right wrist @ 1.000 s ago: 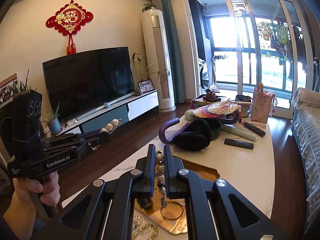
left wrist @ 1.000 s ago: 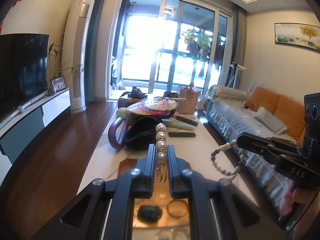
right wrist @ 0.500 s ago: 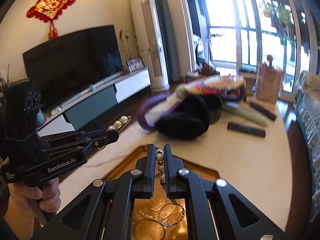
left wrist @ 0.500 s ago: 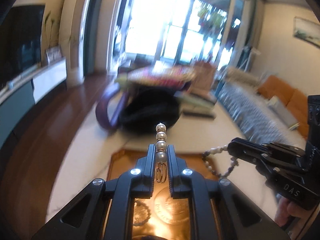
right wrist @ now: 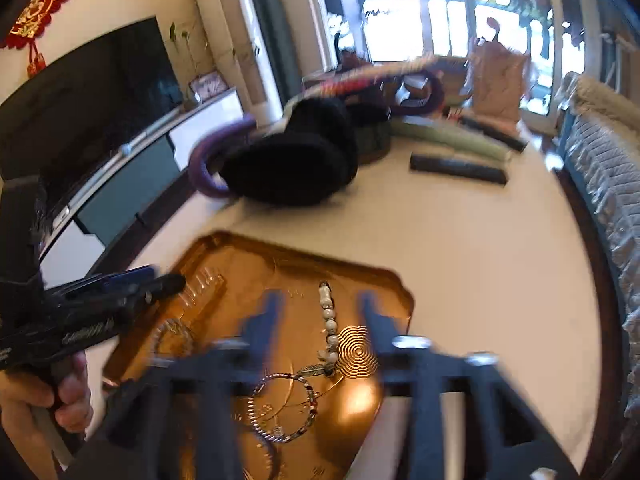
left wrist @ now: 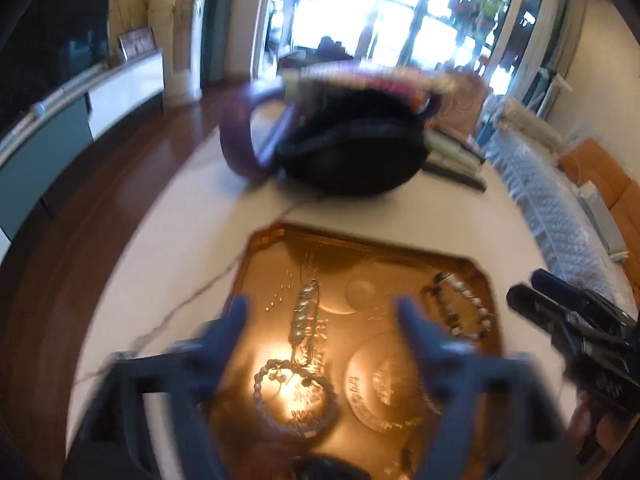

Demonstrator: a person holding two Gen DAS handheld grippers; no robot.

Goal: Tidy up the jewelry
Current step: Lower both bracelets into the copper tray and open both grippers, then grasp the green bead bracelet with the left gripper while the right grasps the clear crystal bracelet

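A gold tray [left wrist: 264, 256] lies on the white table and also shows in the right wrist view [right wrist: 280, 260]. My left gripper [left wrist: 320, 312] is open above it, over a pearl hair clip [left wrist: 305, 312] lying on the tray. My right gripper [right wrist: 318, 304] is open over a white bead bracelet [right wrist: 329, 320] lying on the tray; the same bracelet shows at the tray's right side in the left wrist view [left wrist: 460, 308]. Beaded bracelets [left wrist: 296, 400] [right wrist: 280, 408] lie nearer to me. Both views are motion-blurred.
A black pouch [left wrist: 352, 160] with a purple ring [left wrist: 240, 140] and a woven fan stands behind the tray. A remote control [right wrist: 458, 168] lies at the right back. A TV cabinet stands left, a sofa right.
Both grippers have opened and dropped toward the tray. The pearl clip and the bead bracelet that they held now lie on the tray.
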